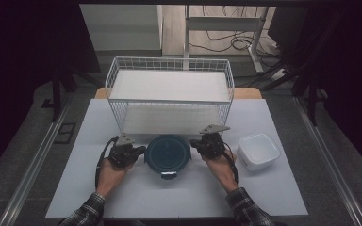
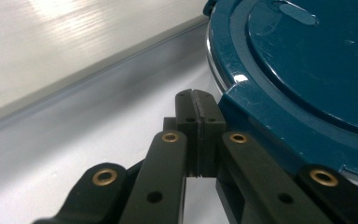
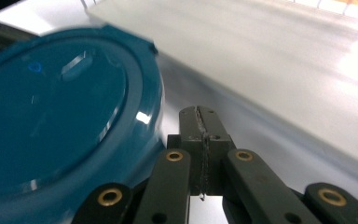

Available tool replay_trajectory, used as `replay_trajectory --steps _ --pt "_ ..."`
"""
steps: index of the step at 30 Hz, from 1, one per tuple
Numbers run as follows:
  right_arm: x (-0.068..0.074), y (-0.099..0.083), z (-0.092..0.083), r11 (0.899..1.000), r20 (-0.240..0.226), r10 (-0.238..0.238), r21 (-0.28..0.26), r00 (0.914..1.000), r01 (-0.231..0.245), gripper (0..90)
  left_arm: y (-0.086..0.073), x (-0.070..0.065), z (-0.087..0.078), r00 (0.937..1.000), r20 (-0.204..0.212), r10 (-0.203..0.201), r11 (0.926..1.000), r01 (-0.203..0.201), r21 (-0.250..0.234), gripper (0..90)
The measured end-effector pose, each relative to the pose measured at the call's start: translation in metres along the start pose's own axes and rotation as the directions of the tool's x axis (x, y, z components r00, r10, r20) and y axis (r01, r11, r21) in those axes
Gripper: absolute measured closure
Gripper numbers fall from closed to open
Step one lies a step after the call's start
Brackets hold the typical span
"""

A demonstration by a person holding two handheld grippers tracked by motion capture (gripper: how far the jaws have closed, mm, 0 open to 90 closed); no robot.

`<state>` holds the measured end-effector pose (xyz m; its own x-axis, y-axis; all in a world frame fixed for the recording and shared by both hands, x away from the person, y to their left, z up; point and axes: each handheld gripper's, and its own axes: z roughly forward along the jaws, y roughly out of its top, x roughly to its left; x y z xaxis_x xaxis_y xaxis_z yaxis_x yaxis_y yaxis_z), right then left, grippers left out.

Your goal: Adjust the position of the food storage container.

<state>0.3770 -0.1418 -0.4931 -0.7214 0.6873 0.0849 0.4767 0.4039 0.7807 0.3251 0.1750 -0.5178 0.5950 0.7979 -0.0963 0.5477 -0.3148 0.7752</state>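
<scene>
- Your left gripper (image 1: 139,151) sits just beside the left rim of the round blue-lidded container (image 1: 168,153), its jaws pressed together with nothing between them; in the left gripper view the shut tips (image 2: 196,109) lie right at the lid's edge (image 2: 279,135), though you cannot tell whether they touch it.
- Your right gripper (image 1: 194,143) sits just beside the container's right rim, jaws likewise pressed together and empty; in the right gripper view the tips (image 3: 199,122) stand close by the lid's rim (image 3: 140,116), with a sliver of table showing between.
- The container rests on the white table mat (image 1: 136,197), near the middle and a little toward you, between your two hands, its front tab (image 1: 168,176) pointing at you.
- Straight behind the container stands the white wire basket (image 1: 169,63), its front wall near the lid's far edge; that side gives you little room.
- To the right, the square white bowl (image 1: 258,150) sits near your right hand (image 1: 219,162), apart from it, narrowing the way on that flank.
- The mat lies open to the left of your left hand (image 1: 111,172) and along the near edge between your plaid sleeves (image 1: 87,212).
- Beyond the mat's edges, metal rails (image 1: 33,165) run along both sides of the table.
</scene>
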Motion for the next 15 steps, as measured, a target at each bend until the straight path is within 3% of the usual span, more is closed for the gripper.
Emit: replay_trajectory --steps 2,5,6,9,15 --pt "-0.003 0.007 0.012 1.000 -0.045 0.023 -0.001 0.9987 -0.023 89.3 0.004 0.004 0.002 0.9997 0.013 -0.023 0.9994 0.023 -0.025 89.9" --pt "0.000 0.008 0.017 1.000 -0.051 0.026 0.016 0.9984 -0.025 89.5 0.004 0.005 0.002 0.9992 0.030 -0.028 0.9991 0.029 -0.030 90.0" --pt "0.001 0.007 0.017 0.999 -0.043 0.029 0.030 0.9986 -0.027 89.6 0.003 0.005 0.001 0.9980 0.051 -0.037 0.9989 0.038 -0.028 90.0" --pt "0.000 0.005 0.014 0.998 -0.059 0.051 0.035 0.9970 -0.049 89.6 0.004 0.003 0.001 0.9980 0.052 -0.035 0.9991 0.036 -0.023 90.0" --pt "0.005 -0.005 -0.001 0.998 -0.054 0.038 0.050 0.9978 -0.035 89.6 0.002 -0.011 -0.003 0.9971 0.076 -0.006 1.0000 0.006 0.000 90.0"
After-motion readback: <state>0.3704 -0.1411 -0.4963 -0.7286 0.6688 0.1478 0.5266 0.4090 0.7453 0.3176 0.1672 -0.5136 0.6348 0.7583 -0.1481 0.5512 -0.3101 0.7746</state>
